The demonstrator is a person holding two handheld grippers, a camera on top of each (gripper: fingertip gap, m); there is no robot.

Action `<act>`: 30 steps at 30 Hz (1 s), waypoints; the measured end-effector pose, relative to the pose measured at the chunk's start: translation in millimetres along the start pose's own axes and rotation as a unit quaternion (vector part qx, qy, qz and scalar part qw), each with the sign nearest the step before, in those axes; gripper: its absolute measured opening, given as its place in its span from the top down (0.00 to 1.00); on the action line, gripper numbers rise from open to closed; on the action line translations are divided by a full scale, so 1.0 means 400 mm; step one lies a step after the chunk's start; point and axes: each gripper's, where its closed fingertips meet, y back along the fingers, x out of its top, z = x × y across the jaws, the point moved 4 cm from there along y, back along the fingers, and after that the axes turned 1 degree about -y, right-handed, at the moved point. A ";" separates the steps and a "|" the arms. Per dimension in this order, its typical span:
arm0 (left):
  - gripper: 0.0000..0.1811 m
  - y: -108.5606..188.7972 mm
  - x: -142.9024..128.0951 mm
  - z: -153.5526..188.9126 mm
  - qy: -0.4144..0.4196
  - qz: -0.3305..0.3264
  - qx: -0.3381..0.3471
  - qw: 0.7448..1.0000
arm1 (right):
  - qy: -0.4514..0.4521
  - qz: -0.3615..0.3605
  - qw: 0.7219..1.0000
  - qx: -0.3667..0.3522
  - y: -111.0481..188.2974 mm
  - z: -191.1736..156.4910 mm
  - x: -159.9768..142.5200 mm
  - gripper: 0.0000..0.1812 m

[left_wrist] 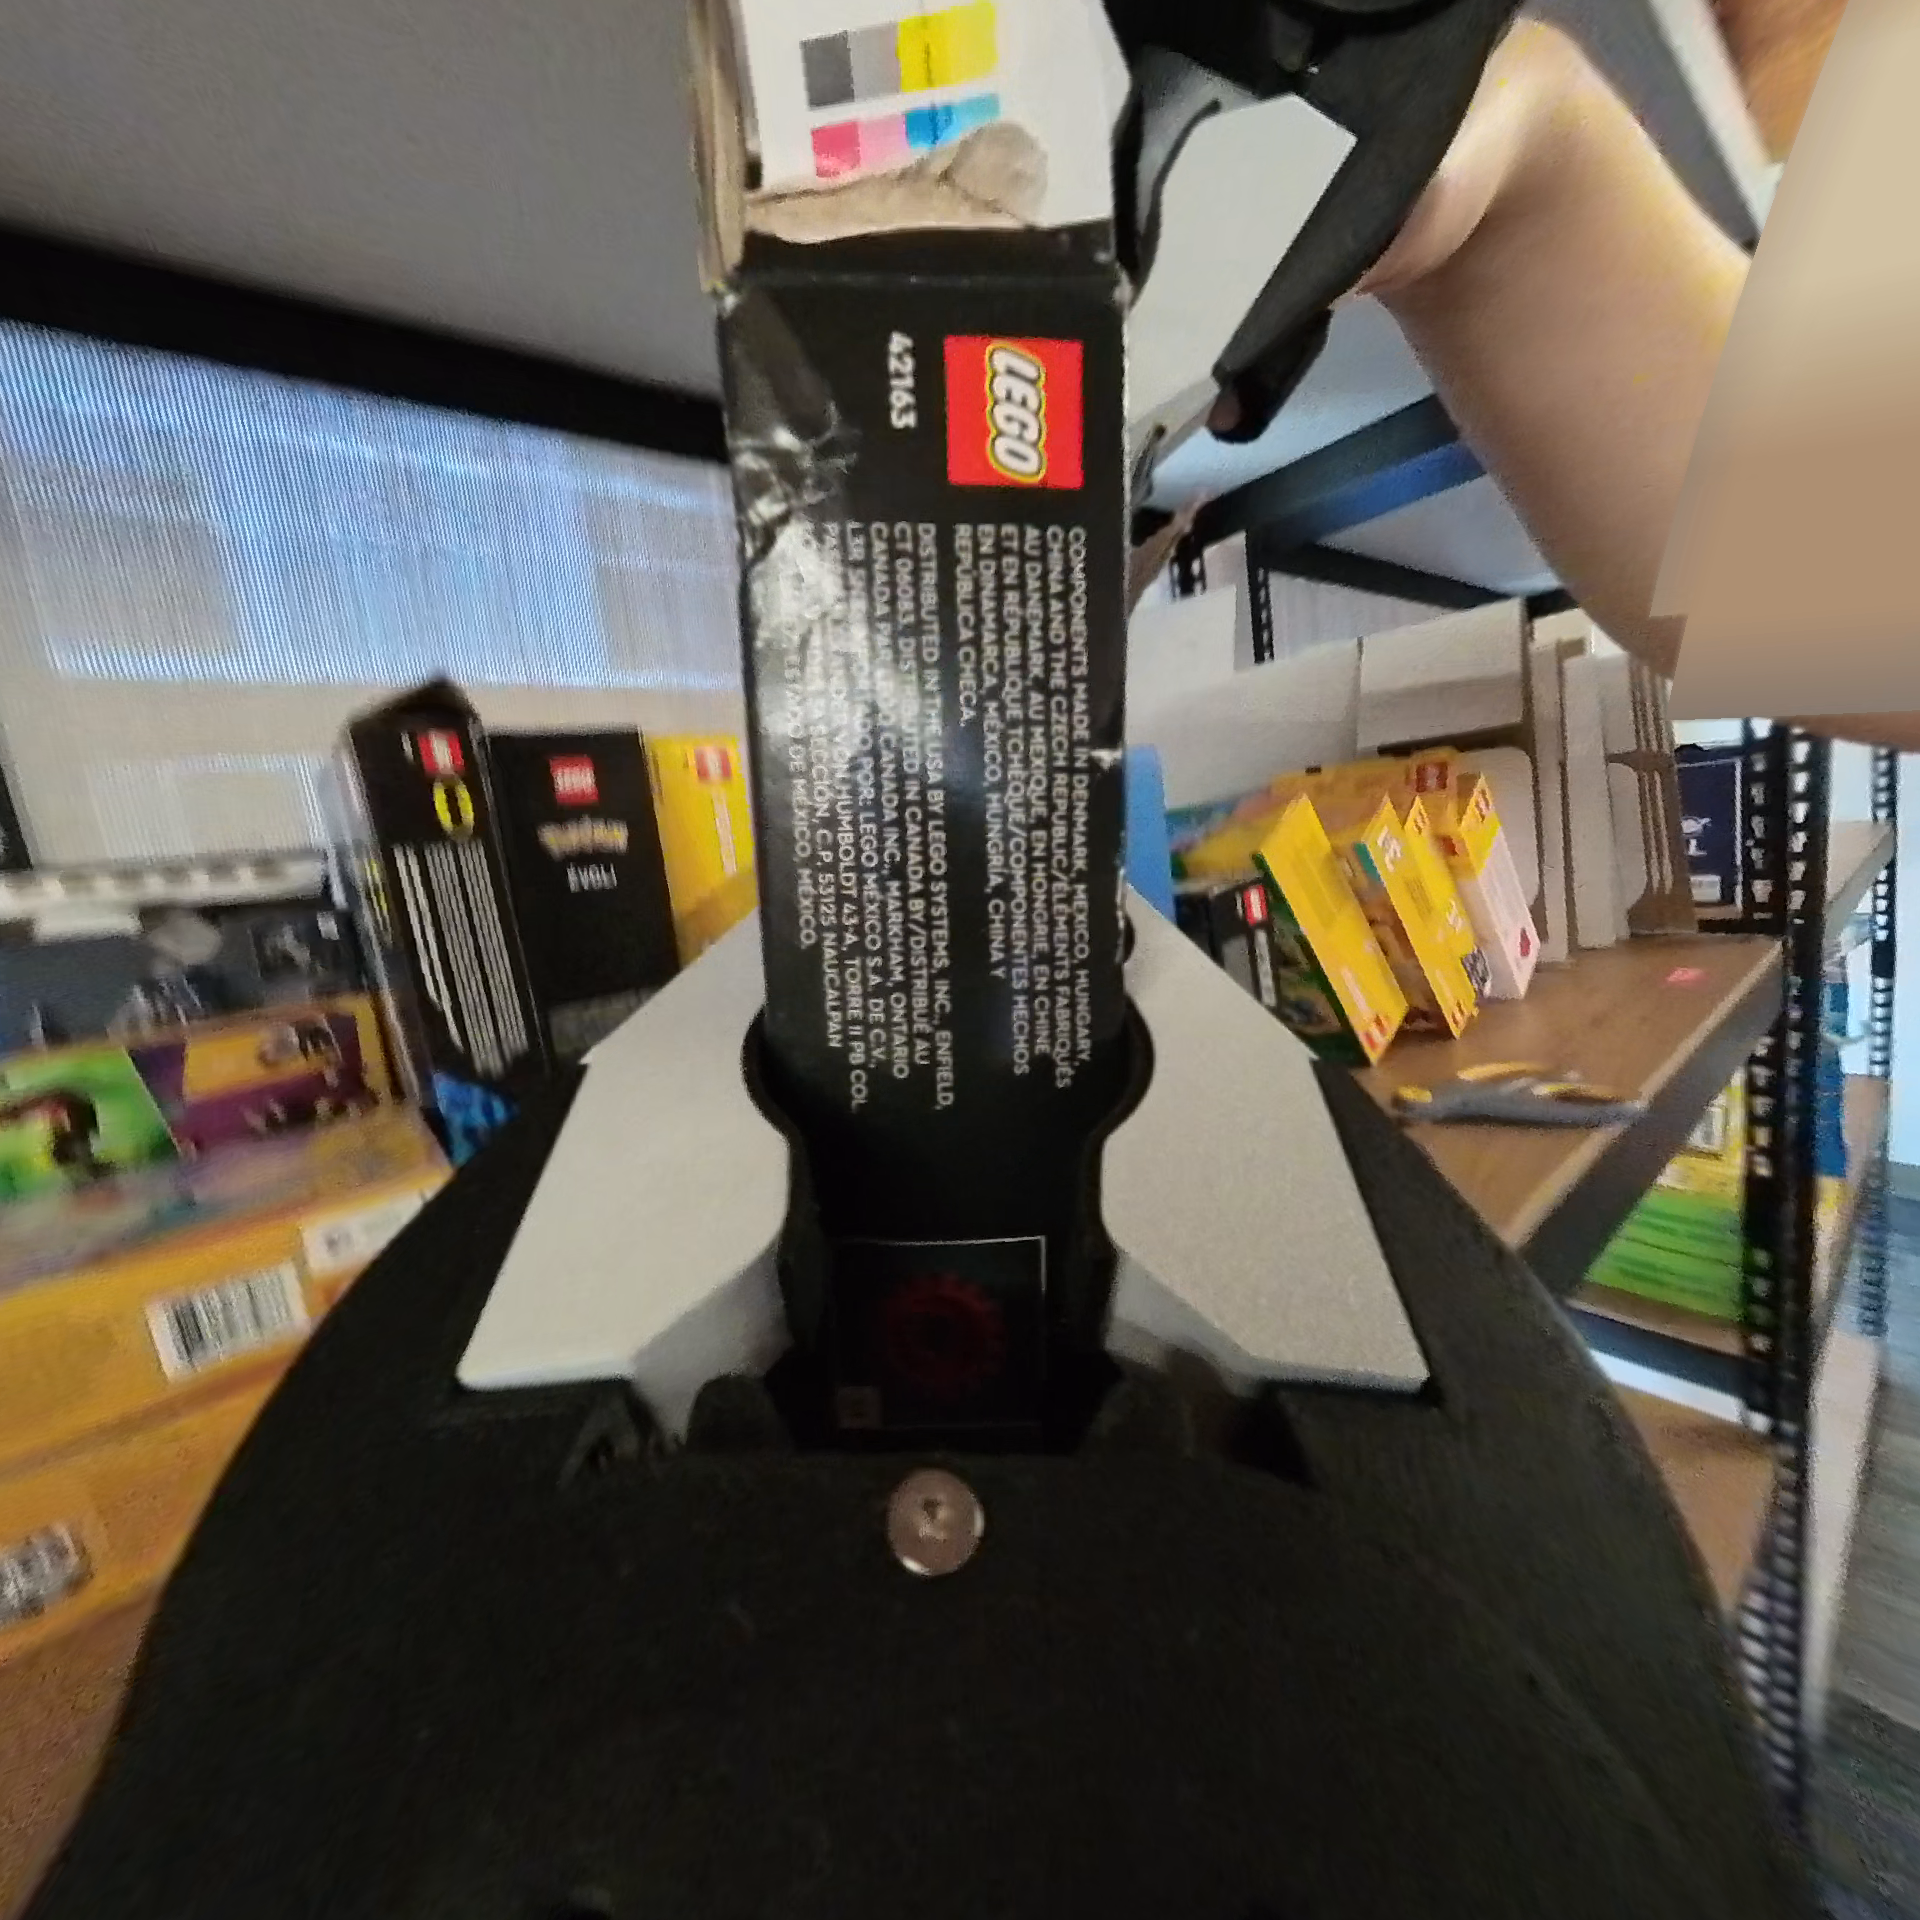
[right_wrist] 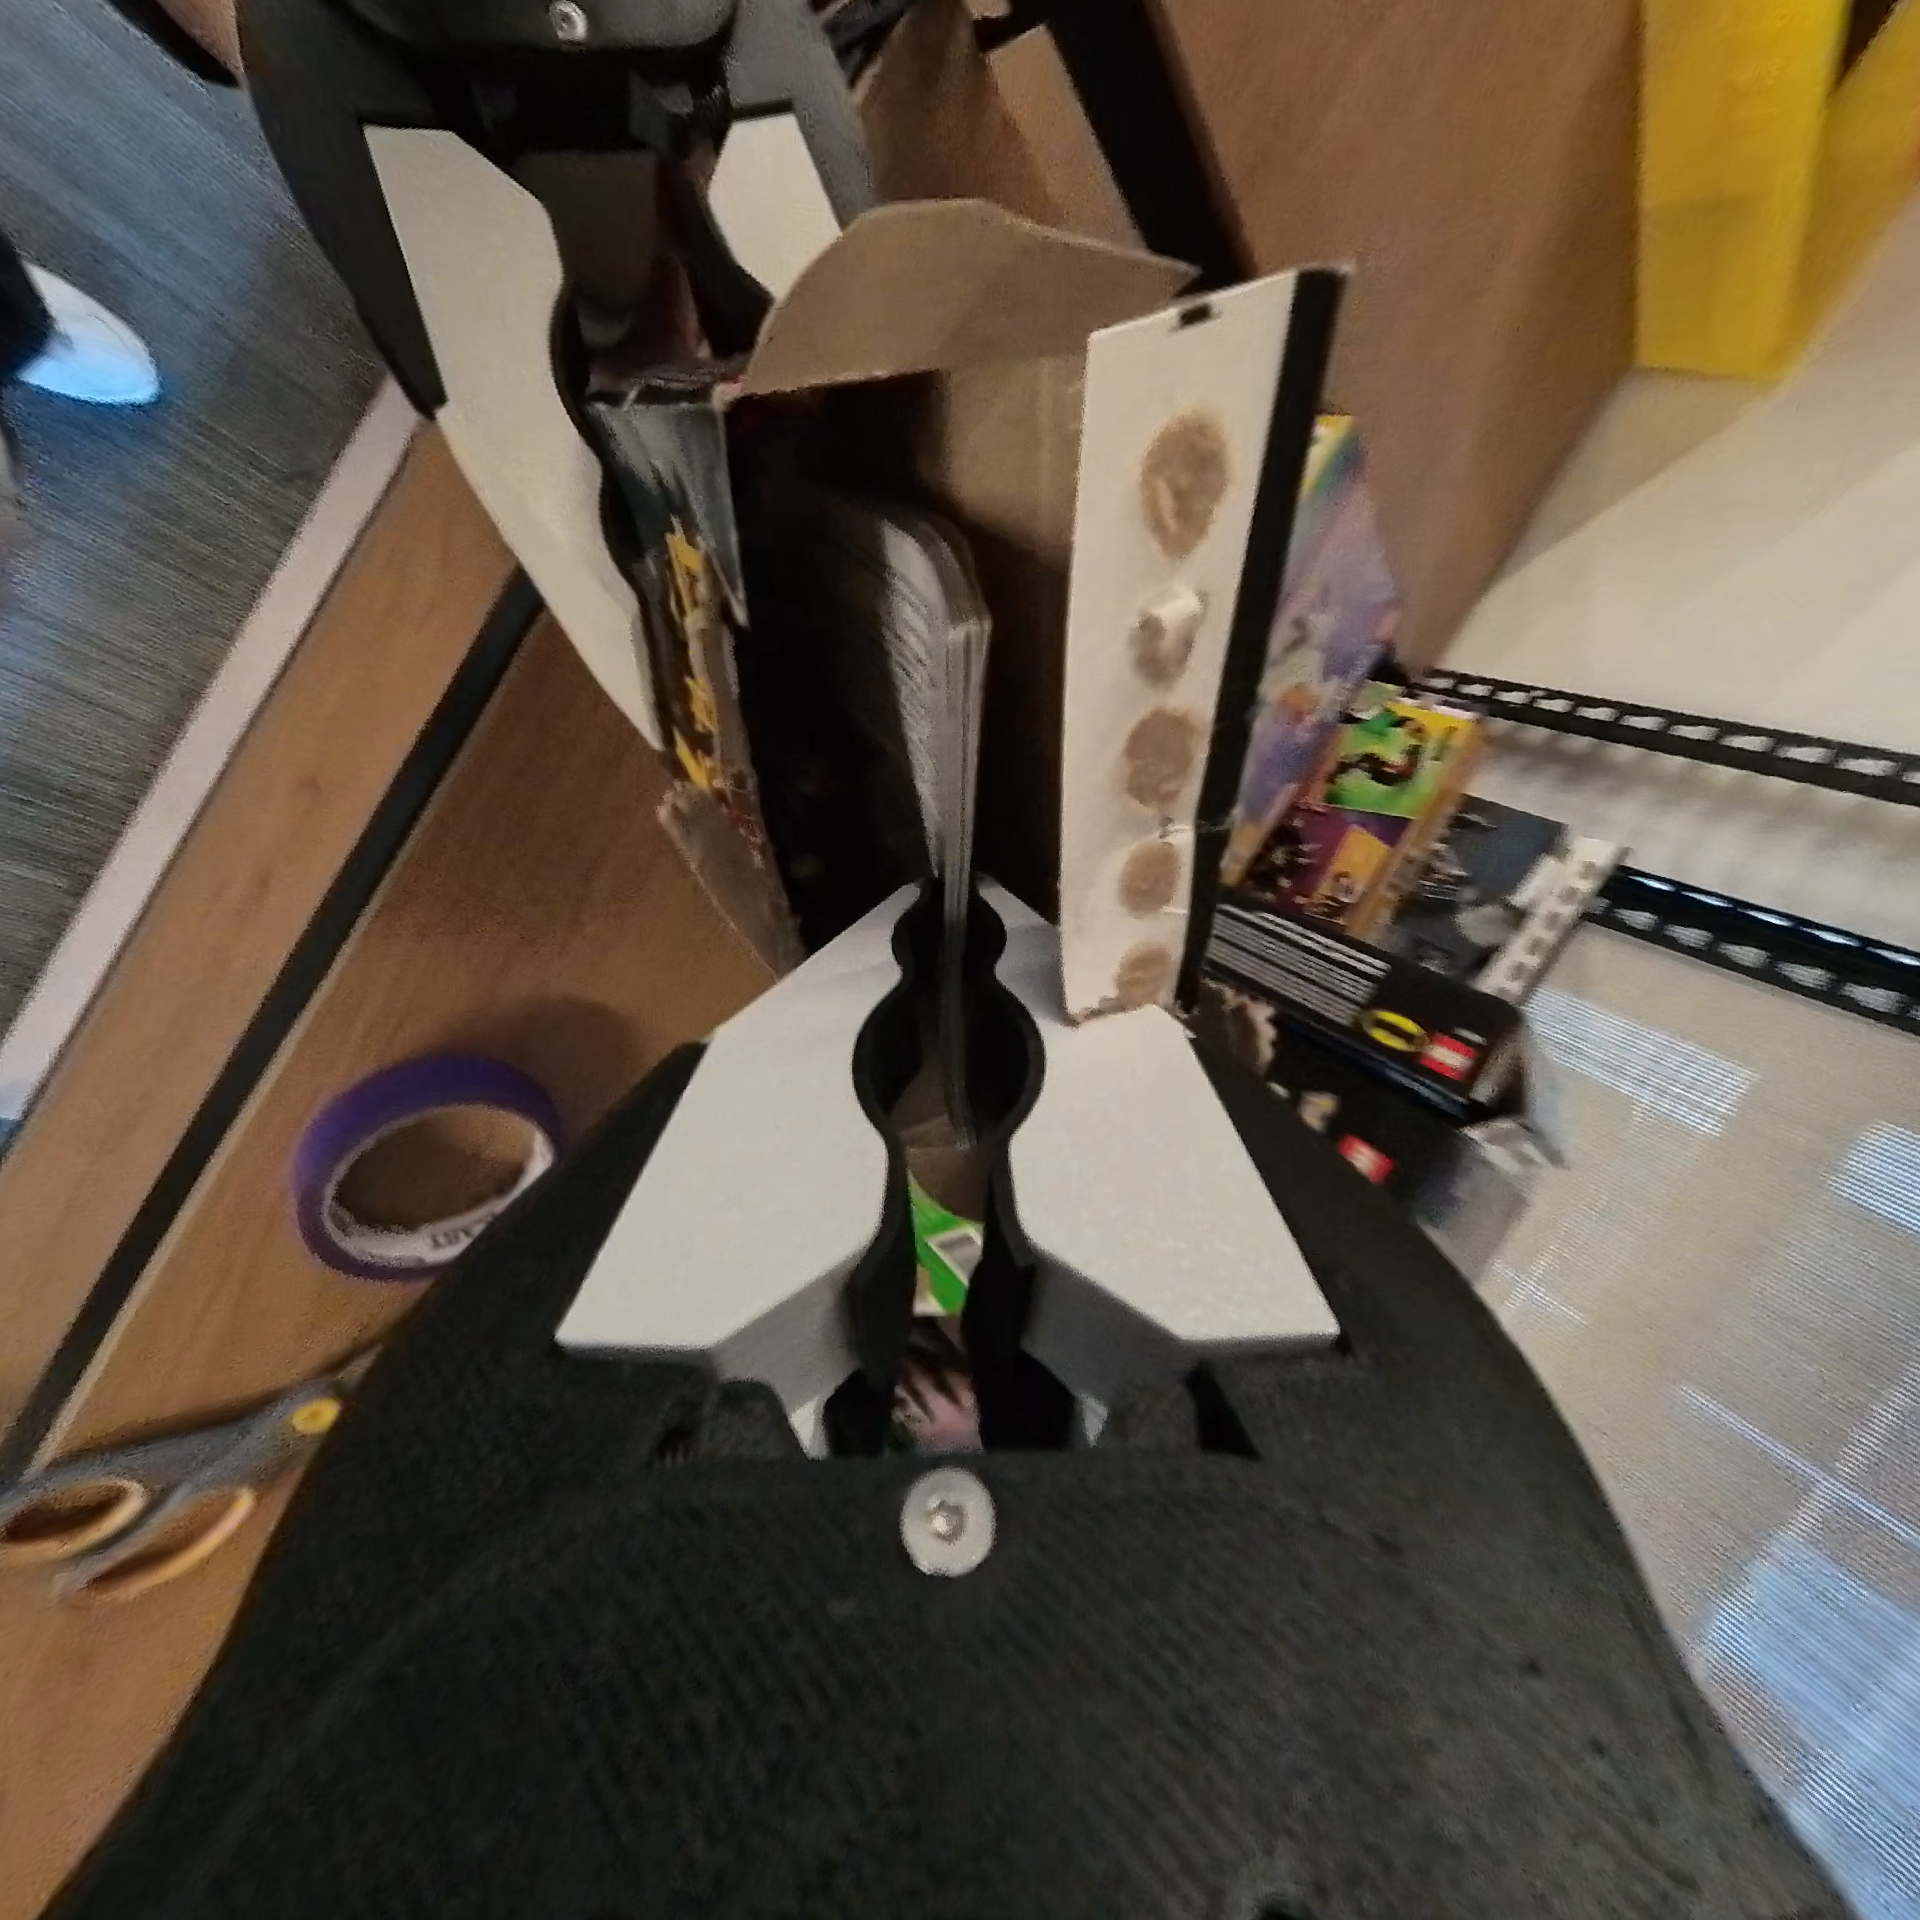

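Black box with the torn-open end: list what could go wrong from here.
The left gripper clamps the black box low on its narrow side, so the tall box could tip or twist. The right gripper pinches only the edge of the thin booklet inside; it could slip free or crease against the open flap.

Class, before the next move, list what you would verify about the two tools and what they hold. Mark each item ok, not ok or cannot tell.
1. left tool shut on the tall black cardboard box: ok, a finger presses each side.
2. right tool shut on the thin grey booklet that sticks out of the box's open end: ok.
3. white end flap with torn glue spots folded clear of the booklet: ok.
4. Booklet free of snags deeper inside: cannot tell, the interior is dark.
5. purple tape roll and grey-handled scissors on the wooden shelf apart from both tools: ok.
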 end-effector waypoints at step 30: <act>0.71 0.086 -0.200 -0.045 -0.010 -0.177 0.014 0.984 | -0.016 -0.063 0.996 0.061 -0.254 -0.047 -0.054 0.99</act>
